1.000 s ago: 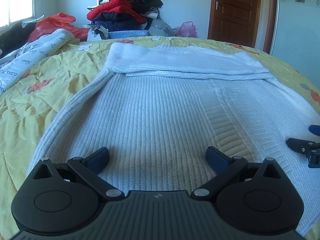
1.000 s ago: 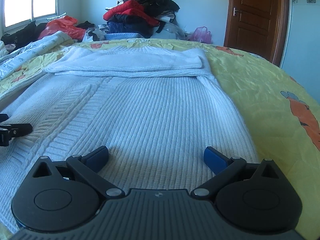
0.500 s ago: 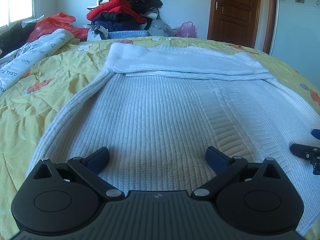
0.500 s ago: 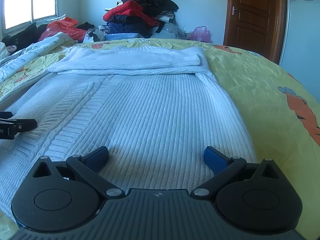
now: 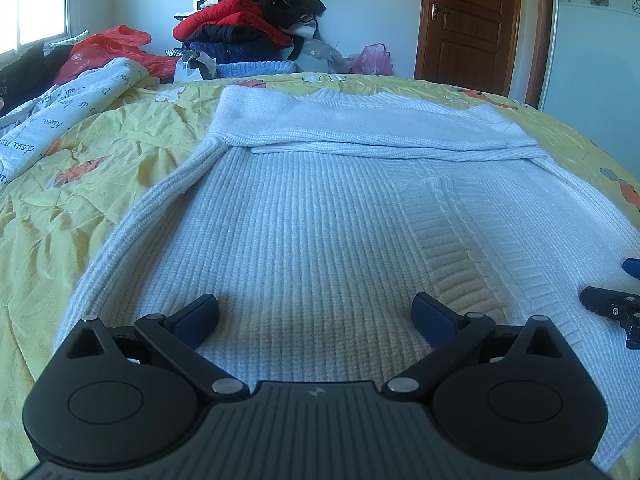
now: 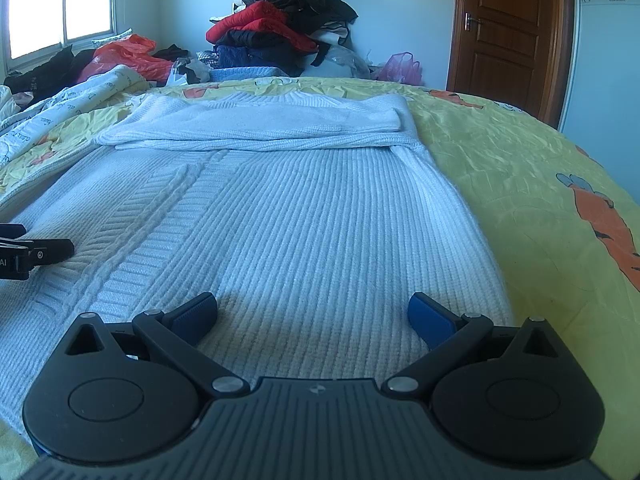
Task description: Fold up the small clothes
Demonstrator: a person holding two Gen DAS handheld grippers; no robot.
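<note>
- Over the last second little has changed: the left claw [image 5: 316,312] and the right claw [image 6: 313,312] both hang over the near hem area of the white ribbed knit sweater [image 5: 320,216], jaws spread wide and holding nothing, just as before.
- The one shift is sideways. In the left wrist view the right claw's black tip [image 5: 608,306] has slid a little nearer the frame's right edge, so the two claws appear to have drawn slightly apart.
- My reading: the claws are spacing themselves out toward the two bottom corners, ahead of pinching the hem for the next fold. No fabric has been lifted yet.
- The sweater lies flat on the yellow printed bedspread [image 6: 520,184], its sleeves already folded across the far end [image 6: 256,122].
- It runs straight ahead of each claw, with ribbed cloth directly under and between the blue finger pads [image 6: 428,316]; whether the pads touch the knit I cannot tell.
- The sweater's left edge [image 5: 132,216] lies left of the left claw, and its right edge [image 6: 472,232] lies just right of the right claw.
</note>
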